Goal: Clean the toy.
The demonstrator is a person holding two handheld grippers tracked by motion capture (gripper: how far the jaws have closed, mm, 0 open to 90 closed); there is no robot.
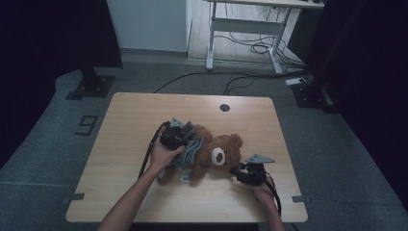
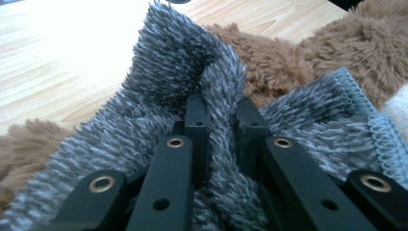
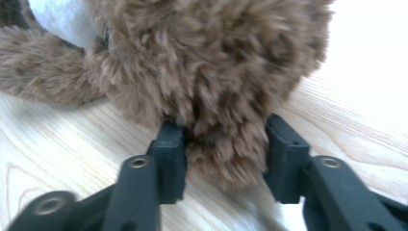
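We have a brown teddy bear lying on its back near the middle of the tabletop, head toward the person's right. A grey fuzzy garment is draped over the bear's torso, just left of its head.

Step in hand, as we judge it: dressing or undressing the bear. We cannot tell from these pictures whether the cloth is going on or coming off.

Left tool: sits at the bear's body, on the side away from its head. In the left gripper view the left tool is clamped on a ridge of the grey fuzzy garment, jaws nearly closed with only a thin fold of pile between them. The teddy bear shows brown behind the cloth.

Right tool: at the bear's head, on the side nearer the person. In the right gripper view the right tool is roughly half open, its jaws set on either side of a rounded tuft of the teddy bear, probably an ear. The fur fills the gap and touches both pads, so we read it as gripped, holding the bear steady.

Next move, our judgement: keep the head pinned with the right tool while the left draws the fold along the body. The grip on the pile is shallow and may slip.
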